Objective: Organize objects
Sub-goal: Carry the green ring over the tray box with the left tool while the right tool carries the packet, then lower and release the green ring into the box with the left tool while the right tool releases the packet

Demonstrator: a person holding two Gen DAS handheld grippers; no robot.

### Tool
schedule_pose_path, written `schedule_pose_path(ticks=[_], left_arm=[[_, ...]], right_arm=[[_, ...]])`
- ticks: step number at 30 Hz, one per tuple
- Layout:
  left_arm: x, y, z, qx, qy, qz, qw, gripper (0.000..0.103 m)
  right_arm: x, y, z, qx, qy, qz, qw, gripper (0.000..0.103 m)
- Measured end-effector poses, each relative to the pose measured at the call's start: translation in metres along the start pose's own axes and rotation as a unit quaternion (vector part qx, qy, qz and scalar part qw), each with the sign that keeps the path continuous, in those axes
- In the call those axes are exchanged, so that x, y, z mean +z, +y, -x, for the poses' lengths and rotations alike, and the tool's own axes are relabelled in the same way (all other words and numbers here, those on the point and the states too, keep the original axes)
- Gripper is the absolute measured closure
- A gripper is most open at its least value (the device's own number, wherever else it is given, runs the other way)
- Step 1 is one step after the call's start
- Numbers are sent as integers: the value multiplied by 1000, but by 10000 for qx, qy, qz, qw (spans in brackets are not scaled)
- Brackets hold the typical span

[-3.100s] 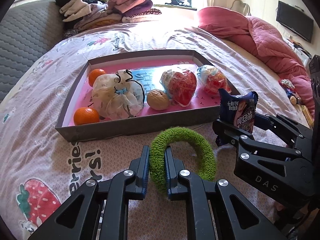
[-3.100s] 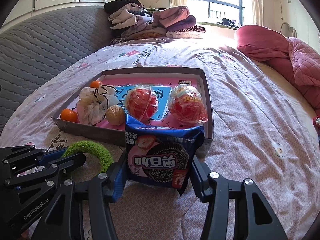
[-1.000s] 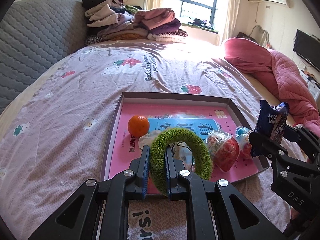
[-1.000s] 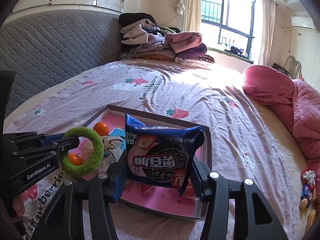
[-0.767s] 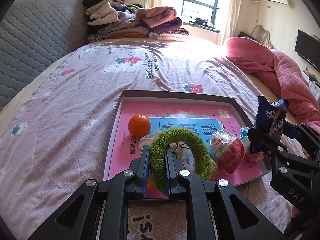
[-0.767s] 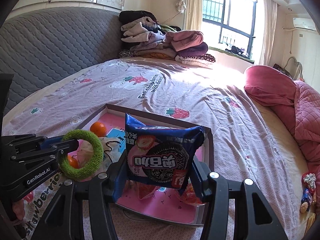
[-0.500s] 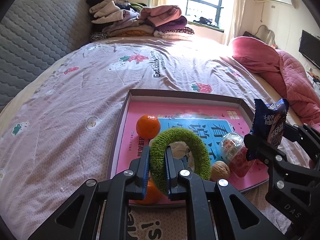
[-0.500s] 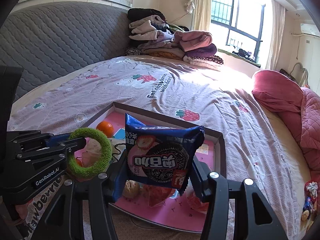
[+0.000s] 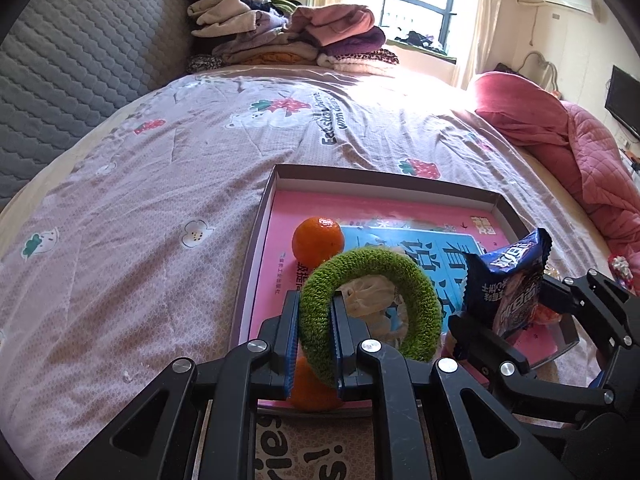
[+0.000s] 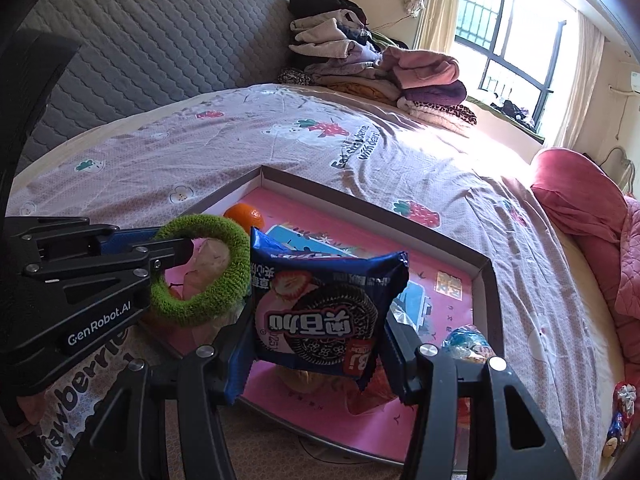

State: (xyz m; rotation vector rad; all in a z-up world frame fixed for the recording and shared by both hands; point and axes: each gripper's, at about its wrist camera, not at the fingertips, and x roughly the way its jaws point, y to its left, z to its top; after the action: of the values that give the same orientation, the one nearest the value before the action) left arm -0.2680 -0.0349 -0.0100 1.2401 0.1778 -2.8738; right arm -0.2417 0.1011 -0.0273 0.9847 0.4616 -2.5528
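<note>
- The green fuzzy hair scrunchie (image 9: 370,304) is clamped by its near side between the blue pads of the left gripper (image 9: 314,344), its loop standing upright above the near-left corner of the tray (image 9: 384,178).
- The cookie packet (image 10: 320,312), blue with a pink panel and a sandwich-cookie picture, is held upright and gripped at both side edges by the right gripper (image 10: 316,344); in the right wrist view it hangs over the tray's near half.
- In the left wrist view the packet (image 9: 508,280) appears at 3 o'clock from the scrunchie, just beside it.
- The tray is a shallow grey-walled box with a pink and blue printed floor, lying on a pinkish bedsheet (image 9: 140,200) with strawberry prints.
- A tangerine (image 9: 318,240) sits in the tray at 11 o'clock from the scrunchie; a second orange fruit (image 9: 312,388) shows partly beneath the left gripper's fingers.
- A crumpled clear bag (image 9: 368,300) shows through the scrunchie's loop.
- A blue foil-wrapped sweet (image 10: 466,344) lies at 3 o'clock from the packet, near the tray's right wall.
- Folded clothes (image 9: 288,36) are piled at 12 o'clock, a pink quilt (image 9: 576,160) at 2 o'clock.
</note>
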Motion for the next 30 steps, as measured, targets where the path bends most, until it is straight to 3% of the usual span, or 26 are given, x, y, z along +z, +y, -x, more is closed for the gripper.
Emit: schedule_pose_path(ticks=[16, 24, 30], left_arm=[[-3, -7, -4, -24, 44, -107, 9999, 87], [0, -7, -2, -111, 79, -38, 9999, 79], [3, -9, 3, -185, 53, -1, 9998, 63]], right_arm=[[-2, 0, -10, -305, 72, 61, 9995, 48], [0, -4, -10, -280, 125, 7, 9995, 47], [2, -8, -8, -229, 148, -110, 9996, 46]])
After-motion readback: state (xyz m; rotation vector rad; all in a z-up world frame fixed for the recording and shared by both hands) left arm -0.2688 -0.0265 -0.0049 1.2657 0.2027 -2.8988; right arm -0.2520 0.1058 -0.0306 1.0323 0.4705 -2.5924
